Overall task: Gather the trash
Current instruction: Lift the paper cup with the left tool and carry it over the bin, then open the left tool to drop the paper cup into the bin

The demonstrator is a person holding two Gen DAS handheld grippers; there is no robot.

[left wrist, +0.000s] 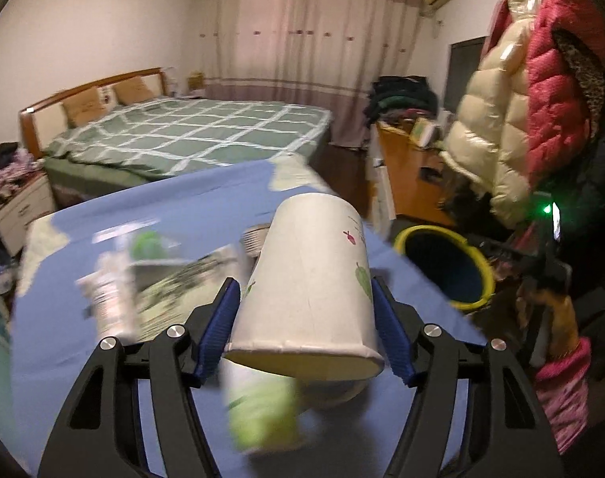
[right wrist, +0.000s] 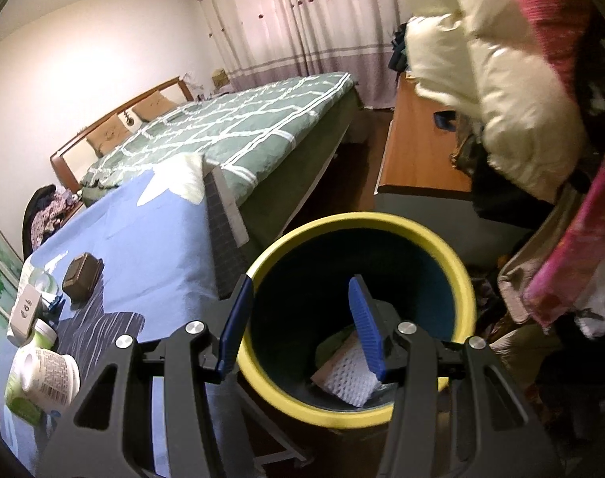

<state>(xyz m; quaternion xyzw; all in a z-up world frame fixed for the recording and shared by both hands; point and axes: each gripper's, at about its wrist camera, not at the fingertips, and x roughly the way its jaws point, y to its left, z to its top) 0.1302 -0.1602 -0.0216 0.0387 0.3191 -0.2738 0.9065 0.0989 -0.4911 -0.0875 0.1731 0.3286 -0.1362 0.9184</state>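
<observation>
My left gripper is shut on a white paper cup with small printed leaves, held tilted above the blue tablecloth. A yellow-rimmed bin stands to its right. In the right wrist view my right gripper is open and empty above the bin. White foam netting and other scraps lie in the bin's bottom. On the table, a green-and-white plastic bottle, a small brown box and a white carton lie at the left.
A blurred bottle and wrappers lie under the left gripper. A bed is behind the table. A wooden desk and hanging puffy coats crowd the right side.
</observation>
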